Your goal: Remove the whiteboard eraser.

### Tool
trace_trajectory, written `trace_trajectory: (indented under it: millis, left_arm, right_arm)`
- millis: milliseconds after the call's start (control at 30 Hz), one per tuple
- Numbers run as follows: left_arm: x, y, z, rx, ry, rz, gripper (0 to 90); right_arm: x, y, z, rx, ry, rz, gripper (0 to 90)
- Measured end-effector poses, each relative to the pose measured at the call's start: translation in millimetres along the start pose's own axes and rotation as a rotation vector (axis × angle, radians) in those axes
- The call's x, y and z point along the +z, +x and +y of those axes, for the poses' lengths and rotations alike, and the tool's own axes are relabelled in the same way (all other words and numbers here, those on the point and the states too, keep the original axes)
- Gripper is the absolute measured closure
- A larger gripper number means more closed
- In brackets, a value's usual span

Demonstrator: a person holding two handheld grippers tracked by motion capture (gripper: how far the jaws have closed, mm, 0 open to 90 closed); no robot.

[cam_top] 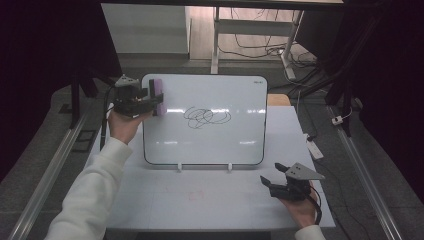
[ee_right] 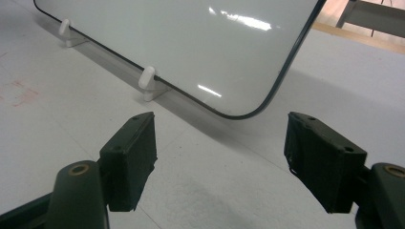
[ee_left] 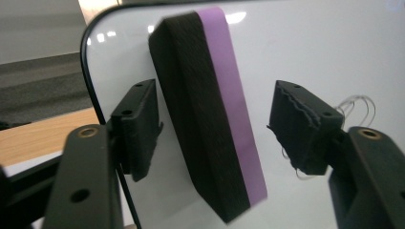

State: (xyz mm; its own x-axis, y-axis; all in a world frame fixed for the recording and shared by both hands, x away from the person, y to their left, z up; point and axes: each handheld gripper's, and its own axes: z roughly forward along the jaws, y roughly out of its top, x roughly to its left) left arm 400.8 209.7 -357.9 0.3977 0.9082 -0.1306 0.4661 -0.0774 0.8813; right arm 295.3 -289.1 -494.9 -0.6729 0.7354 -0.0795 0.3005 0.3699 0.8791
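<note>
A lab: dark curtains [cam_top: 45,45], floor rails [cam_top: 50,165], loose cables [cam_top: 260,50].

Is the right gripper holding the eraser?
No, the right gripper stands open over the bare table, while the eraser sits on the whiteboard between the left gripper's jaws.

White table [cam_top: 210,200] w/ whiteboard [cam_top: 210,145] upright on two clips, faint red smudge [cam_top: 195,194].

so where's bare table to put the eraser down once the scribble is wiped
The broad strip of table in front of the whiteboard, between its two white feet and the near edge, lies bare. The right gripper borders its right end. The eraser and left gripper crowd the board's upper left corner.
</note>
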Motion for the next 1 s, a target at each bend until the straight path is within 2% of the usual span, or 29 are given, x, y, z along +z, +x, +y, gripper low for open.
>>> trace_trajectory:
  millis: [33,200,267,367,567,800,900,1000]
  left_arm:
    - [1.3,0.1,2.9,0.015,0.002,0.016,39.1]
    - [3.4,-1.3,8.1,0.024,-0.002,0.007,48.0]
    - [5.0,-2.4,8.2,0.037,-0.006,0.035,53.4]
    - [3.9,0.0,8.4,0.006,-0.010,0.017,56.3]
    - [1.6,-6.3,8.4,0.023,-0.011,0.039,60.3]
    - [-13.7,-16.8,5.5,0.070,-0.039,0.003,61.3]
    - [-25.6,-25.0,-1.9,0.098,-0.057,-0.026,61.3]
    - [-32.4,-29.8,-12.0,0.114,-0.055,-0.054,61.3]
  right_arm:
    - [-0.5,-0.7,-0.4,-0.003,0.003,-0.004,26.2]
    - [0.1,-2.7,-1.8,-0.004,0.014,-0.010,26.2]
    - [0.0,-2.9,-1.8,-0.002,0.016,-0.011,26.2]
    - [-0.1,-2.7,-2.2,-0.009,0.019,-0.014,26.2]
    - [-0.7,-2.3,-2.4,-0.013,0.020,-0.017,26.3]
    - [-2.1,-1.4,-3.1,-0.019,0.020,-0.022,26.3]
    - [-2.7,-1.1,-2.9,-0.019,0.020,-0.022,26.3]
    - [-2.5,-0.2,-2.7,-0.023,0.023,-0.025,26.3]
